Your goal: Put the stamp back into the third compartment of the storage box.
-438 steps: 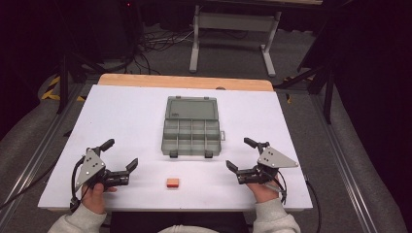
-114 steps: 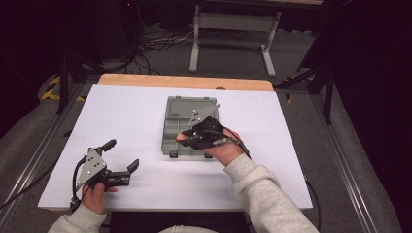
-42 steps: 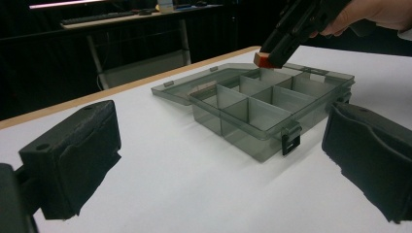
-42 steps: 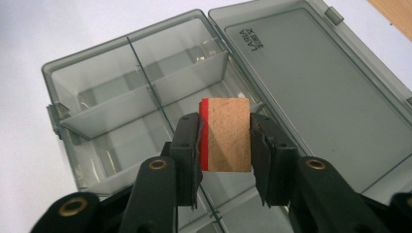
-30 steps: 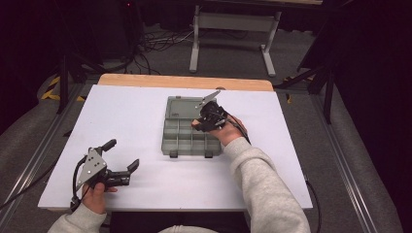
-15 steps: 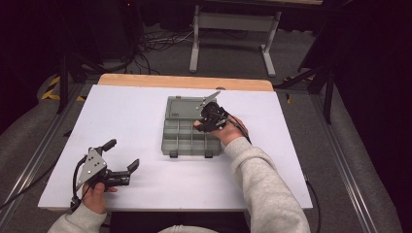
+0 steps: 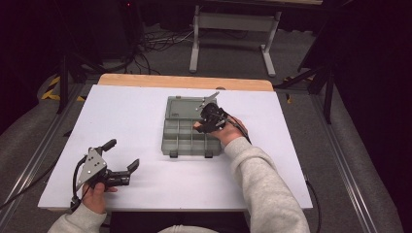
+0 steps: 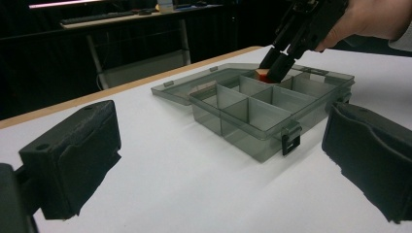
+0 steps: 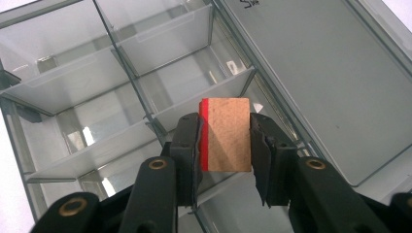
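Bench (image 7: 145,111): white top, wooden strip along the far edge.

Compartment box (image 7: 192,127): smoky clear plastic, sits centre of bench, slightly toward 12 o'clock. Lid (image 7: 184,106) is open and lies flat at the 12 o'clock side of the tray. Two latches (image 8: 290,141) on the near wall, hanging free. Dividers split the tray into small cells; cells in view look empty.

Right hand-held gripper (image 7: 203,125): held over the box, approx. 3 o'clock side of the tray, near the hinge row. Jaws are closed on a small wooden block (image 9: 225,134), one jaw per side, contact on both faces. Block: tan flat face, one red edge on the left in the right gripper view. In the left gripper view the block (image 8: 263,74) sits at the cell-wall tops, tilted jaws pointing down into the tray; whether it touches the cell floor cannot be told.

Left hand-held gripper (image 7: 121,158): at approx. 7 o'clock on the bench, well apart from the box. Jaws spread wide, nothing between them; in the left gripper view both black pads (image 8: 73,155) frame the box from the near side. Grey three-cornered plate (image 7: 91,164) on top, cable trailing toward the bench edge.
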Tool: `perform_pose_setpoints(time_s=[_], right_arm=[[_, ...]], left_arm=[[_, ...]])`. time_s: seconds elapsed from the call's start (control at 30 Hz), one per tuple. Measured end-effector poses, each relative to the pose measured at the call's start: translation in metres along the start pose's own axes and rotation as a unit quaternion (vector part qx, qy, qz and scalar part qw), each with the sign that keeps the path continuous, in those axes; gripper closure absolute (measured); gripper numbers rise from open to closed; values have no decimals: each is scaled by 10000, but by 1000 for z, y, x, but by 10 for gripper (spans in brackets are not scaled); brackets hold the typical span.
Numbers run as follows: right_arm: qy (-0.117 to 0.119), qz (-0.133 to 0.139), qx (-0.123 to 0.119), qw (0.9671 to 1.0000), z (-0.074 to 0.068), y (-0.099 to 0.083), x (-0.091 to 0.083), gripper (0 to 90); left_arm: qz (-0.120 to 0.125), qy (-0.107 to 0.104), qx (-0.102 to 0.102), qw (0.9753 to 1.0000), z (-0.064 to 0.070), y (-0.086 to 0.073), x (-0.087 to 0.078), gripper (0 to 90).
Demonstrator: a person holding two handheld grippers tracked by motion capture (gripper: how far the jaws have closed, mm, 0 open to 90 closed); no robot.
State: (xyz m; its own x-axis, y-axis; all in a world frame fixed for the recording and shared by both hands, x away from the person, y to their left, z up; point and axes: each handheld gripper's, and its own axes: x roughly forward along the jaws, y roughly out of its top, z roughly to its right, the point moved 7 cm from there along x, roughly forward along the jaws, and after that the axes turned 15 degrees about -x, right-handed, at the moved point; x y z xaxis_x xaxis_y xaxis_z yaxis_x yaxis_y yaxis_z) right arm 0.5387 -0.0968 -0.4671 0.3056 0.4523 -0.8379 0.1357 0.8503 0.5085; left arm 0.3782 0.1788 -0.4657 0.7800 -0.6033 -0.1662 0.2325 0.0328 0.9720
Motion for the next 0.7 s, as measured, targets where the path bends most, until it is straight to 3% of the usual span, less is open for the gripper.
perform_pose_setpoints(time_s=[0.33, 0.7], right_arm=[[44, -25, -2, 10000, -1, 0, 2, 655], [-43, 150, 47, 9999, 2, 1, -3, 524]], left_arm=[[6, -16, 6, 10000, 0, 0, 0, 14], [10, -16, 2, 10000, 0, 0, 1, 14]])
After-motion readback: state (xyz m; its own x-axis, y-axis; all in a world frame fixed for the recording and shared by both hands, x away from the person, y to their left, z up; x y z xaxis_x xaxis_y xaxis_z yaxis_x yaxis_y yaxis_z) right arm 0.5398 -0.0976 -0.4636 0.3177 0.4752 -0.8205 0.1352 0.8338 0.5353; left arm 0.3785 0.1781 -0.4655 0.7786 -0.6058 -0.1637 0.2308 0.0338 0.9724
